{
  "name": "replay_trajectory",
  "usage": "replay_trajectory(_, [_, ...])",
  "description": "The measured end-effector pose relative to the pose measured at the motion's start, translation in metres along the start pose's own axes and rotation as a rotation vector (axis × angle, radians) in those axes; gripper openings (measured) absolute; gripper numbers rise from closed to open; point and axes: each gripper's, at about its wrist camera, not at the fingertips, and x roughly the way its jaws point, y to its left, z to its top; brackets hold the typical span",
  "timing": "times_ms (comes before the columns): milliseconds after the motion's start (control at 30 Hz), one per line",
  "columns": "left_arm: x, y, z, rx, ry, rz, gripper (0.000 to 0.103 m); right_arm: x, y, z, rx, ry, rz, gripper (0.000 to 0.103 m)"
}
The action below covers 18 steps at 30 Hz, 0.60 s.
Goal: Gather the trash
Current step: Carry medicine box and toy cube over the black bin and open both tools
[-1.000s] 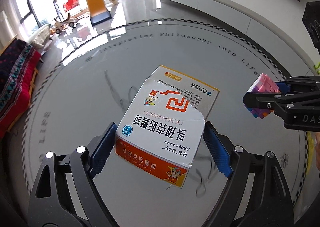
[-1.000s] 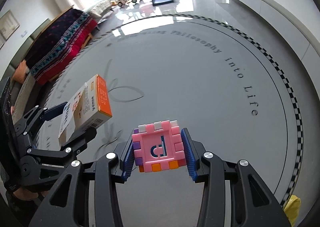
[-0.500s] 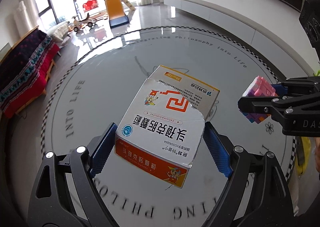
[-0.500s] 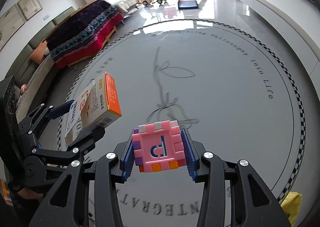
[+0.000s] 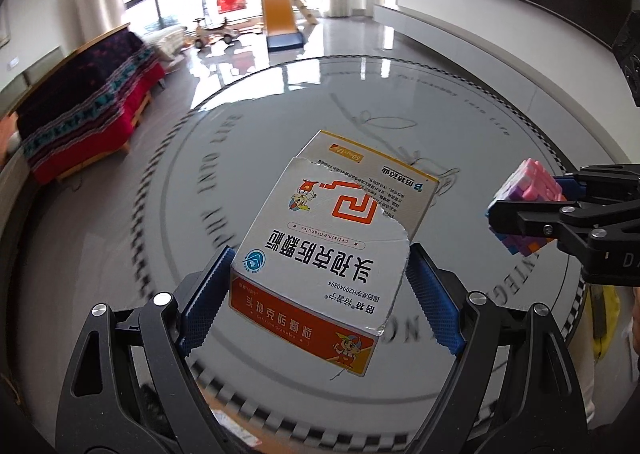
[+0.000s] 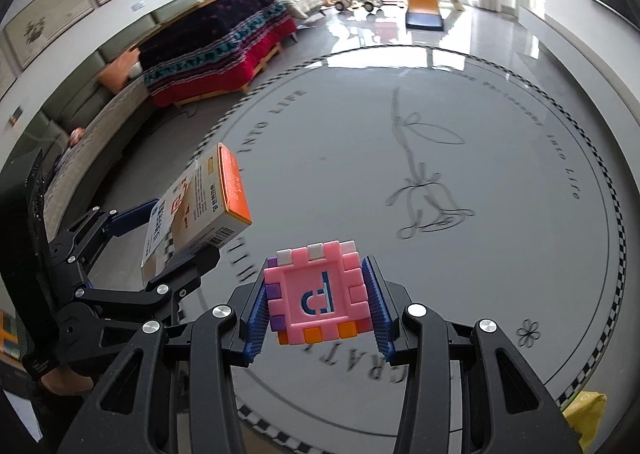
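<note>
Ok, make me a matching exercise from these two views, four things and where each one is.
Things:
1. box
2. cube
3. blanket
4. slide

Places:
A. in the right gripper
B. far end of the room, by the windows
C. in the left gripper
D. draped over the sofa at the left

Pairs: 1-C, 2-A, 3-D, 4-B

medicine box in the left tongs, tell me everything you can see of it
The medicine box is white cardboard with an orange band on its near side and an orange far end. Chinese print, "Cefixime Granules", a cartoon figure and an orange logo cover its top. The top panel is torn, its ragged edge baring the layer below. It is tilted in the air over the round table, clamped on two sides by the left tongs' blue pads.
</note>
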Motion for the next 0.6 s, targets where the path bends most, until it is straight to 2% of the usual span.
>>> replay_trajectory(300, [-0.033,0.038,-0.052,-0.118,-0.007,0.079,0.084,0.004,0.066,-0.025,-0.107,0.019,0.059,0.045])
replay_trajectory(600, [-0.059,0.079,-0.103,-0.219,-0.007,0.156,0.084,0.025,0.134,-0.051,-0.224,0.074,0.131,0.045])
